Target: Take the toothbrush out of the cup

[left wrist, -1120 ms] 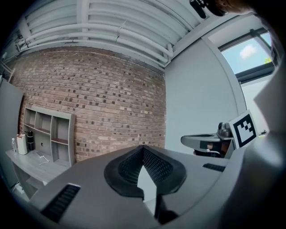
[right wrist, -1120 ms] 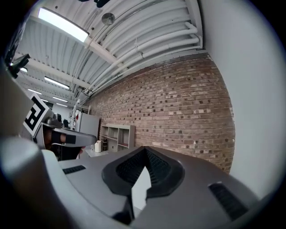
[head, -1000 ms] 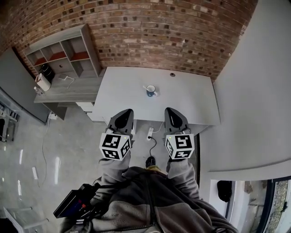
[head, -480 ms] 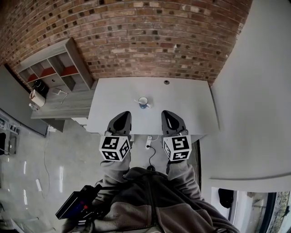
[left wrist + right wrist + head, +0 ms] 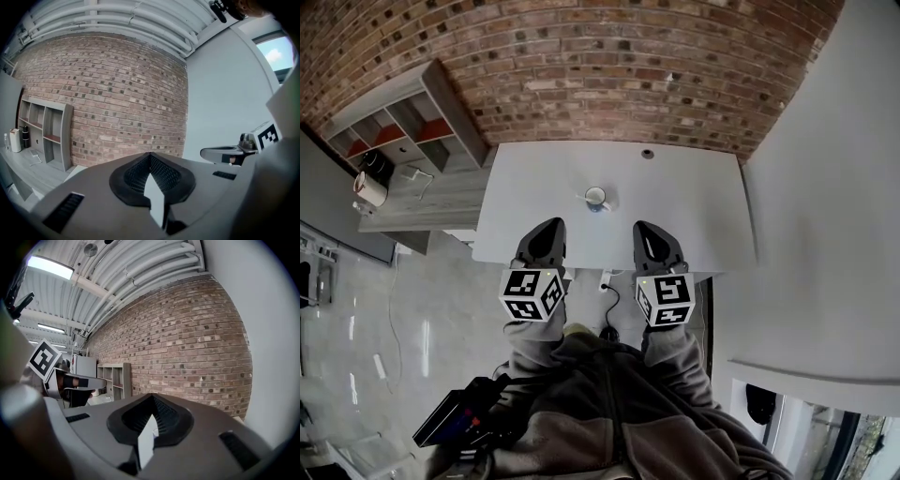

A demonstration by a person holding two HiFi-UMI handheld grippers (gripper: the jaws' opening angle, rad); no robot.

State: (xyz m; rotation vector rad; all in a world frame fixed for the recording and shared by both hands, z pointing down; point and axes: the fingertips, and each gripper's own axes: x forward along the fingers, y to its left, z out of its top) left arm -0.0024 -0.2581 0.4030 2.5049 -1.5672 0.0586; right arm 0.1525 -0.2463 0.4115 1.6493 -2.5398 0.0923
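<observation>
Cup (image 5: pixel 596 198), white-rimmed with a blue body, stands upright near the middle of a white table (image 5: pixel 703 211), which is set against a brick wall (image 5: pixel 600 75). At this size the toothbrush cannot be made out, so I cannot say how it sits in the cup. A small round hole (image 5: pixel 648 153) marks the table's far edge.

Both grippers are held low in front of the person, over the table's near edge and well apart from the cup, which lies ahead of the gap between them. The left gripper (image 5: pixel 547 230) points toward the wall. In its own view its dark ribbed pads (image 5: pixel 136 176) meet at the tips, clenched on nothing, with only a thin white sliver of table showing lower down. The right gripper (image 5: pixel 647 232) is held parallel to it. Its pads (image 5: pixel 166 420) are likewise pressed together at the tips and hold nothing.

Each gripper carries a marker cube, the left one (image 5: pixel 532 293) and the right one (image 5: pixel 666 300), just above the person's grey sleeves (image 5: pixel 675 352). A grey shelf unit (image 5: pixel 403 127) stands at the wall left of the table. A white power strip (image 5: pixel 606 278) with a dark cable lies on the floor below the table's near edge.
</observation>
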